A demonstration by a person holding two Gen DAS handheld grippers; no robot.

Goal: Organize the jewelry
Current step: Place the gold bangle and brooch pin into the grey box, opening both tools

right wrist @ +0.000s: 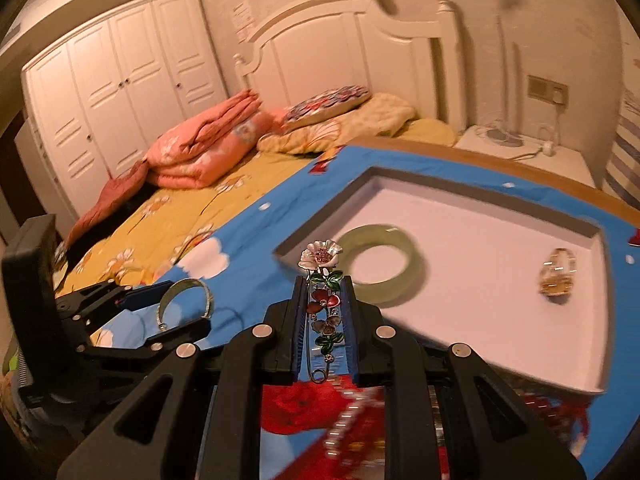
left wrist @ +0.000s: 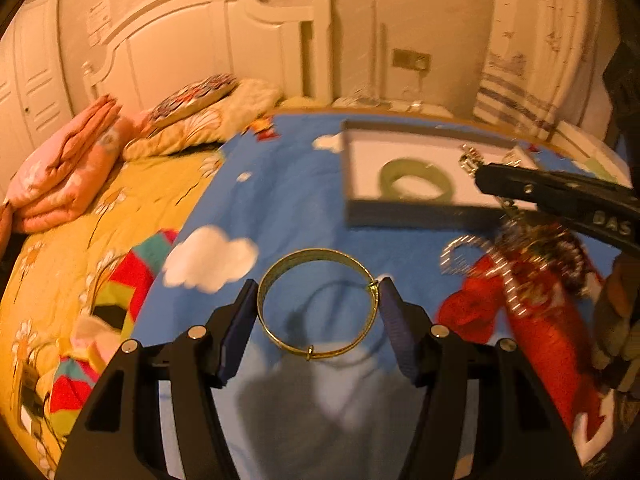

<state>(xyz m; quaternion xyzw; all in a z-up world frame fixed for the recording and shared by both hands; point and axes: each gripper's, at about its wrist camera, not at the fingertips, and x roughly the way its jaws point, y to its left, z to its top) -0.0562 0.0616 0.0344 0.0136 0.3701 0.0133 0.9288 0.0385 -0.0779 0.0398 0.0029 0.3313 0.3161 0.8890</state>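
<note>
left tool (left wrist: 318, 300): jaws set wide, clamped on gold bangle (left wrist: 318, 304) across its width, bangle lifted clear of blue cartoon-print cloth (left wrist: 288, 200). same tool seen from the side in the right wrist view (right wrist: 176, 312), bangle (right wrist: 186, 300) between its tips.

right tool (right wrist: 322, 312): jaws narrow, pinched on flower brooch (right wrist: 323, 300), a safety-pin type with white, red and green enamel blooms, white bloom standing past the fingertips. in the left wrist view, same tool (left wrist: 486, 178) entering from the right, reaching over the tray's near right corner.

beaded silver-and-red jewelry (left wrist: 520, 264): heaped on the cloth at right, just beside the tray; blurred, pieces not separable.

grey tray (right wrist: 320, 216): white-lined, resting on the cloth beyond both tools. holds 1 pale green jade bangle (right wrist: 380, 268) near its left side, lying flat, and 1 small gold-toned piece (right wrist: 560, 276) toward its right side, well apart from the bangle; kind not discernible.

bed (right wrist: 192, 216): yellow floral cover, beyond the cloth. folded pink quilt (right wrist: 208, 148) and pillows (right wrist: 332, 108) at the white headboard (right wrist: 340, 44).
</note>
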